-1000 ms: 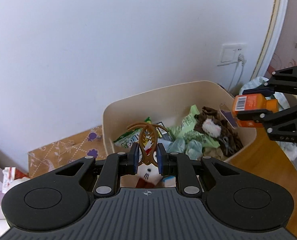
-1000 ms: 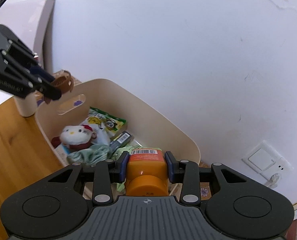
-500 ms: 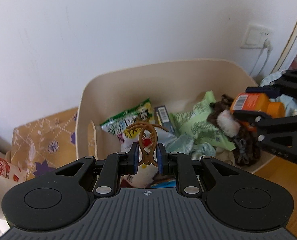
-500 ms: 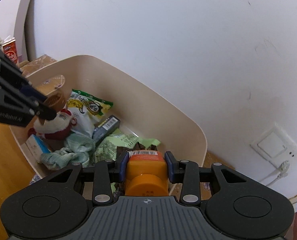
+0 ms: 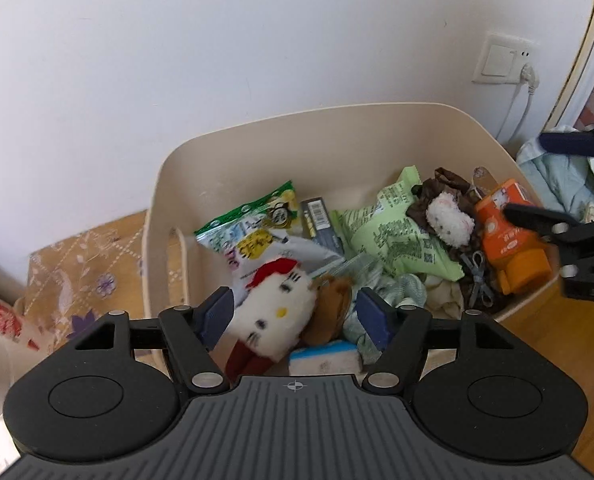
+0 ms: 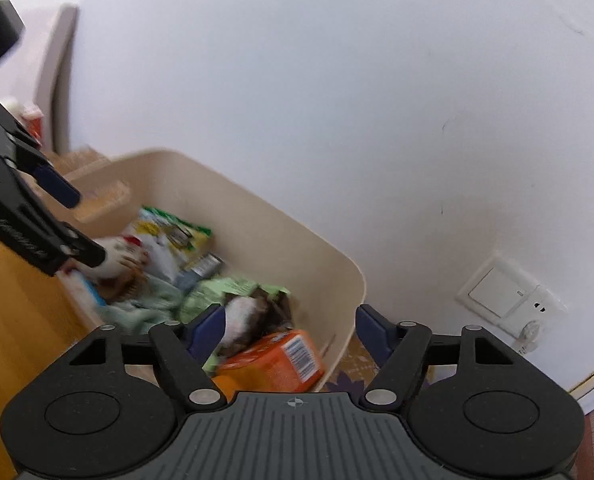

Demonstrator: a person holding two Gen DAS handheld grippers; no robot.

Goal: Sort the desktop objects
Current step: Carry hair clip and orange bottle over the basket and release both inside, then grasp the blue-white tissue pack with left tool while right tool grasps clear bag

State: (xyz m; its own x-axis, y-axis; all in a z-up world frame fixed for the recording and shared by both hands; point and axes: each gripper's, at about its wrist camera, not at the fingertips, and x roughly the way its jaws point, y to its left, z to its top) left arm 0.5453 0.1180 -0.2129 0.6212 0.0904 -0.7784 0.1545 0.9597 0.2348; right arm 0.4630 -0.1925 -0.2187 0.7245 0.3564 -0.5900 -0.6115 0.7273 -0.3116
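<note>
Cream bin mid-frame, both grippers hovering over it w/ jaws wide apart: left gripper lower centre above white plush, right gripper lower centre, orange bottle lying inside bin's near corner.

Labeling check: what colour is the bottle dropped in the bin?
Orange bottle, clearest in the left wrist view.
</note>
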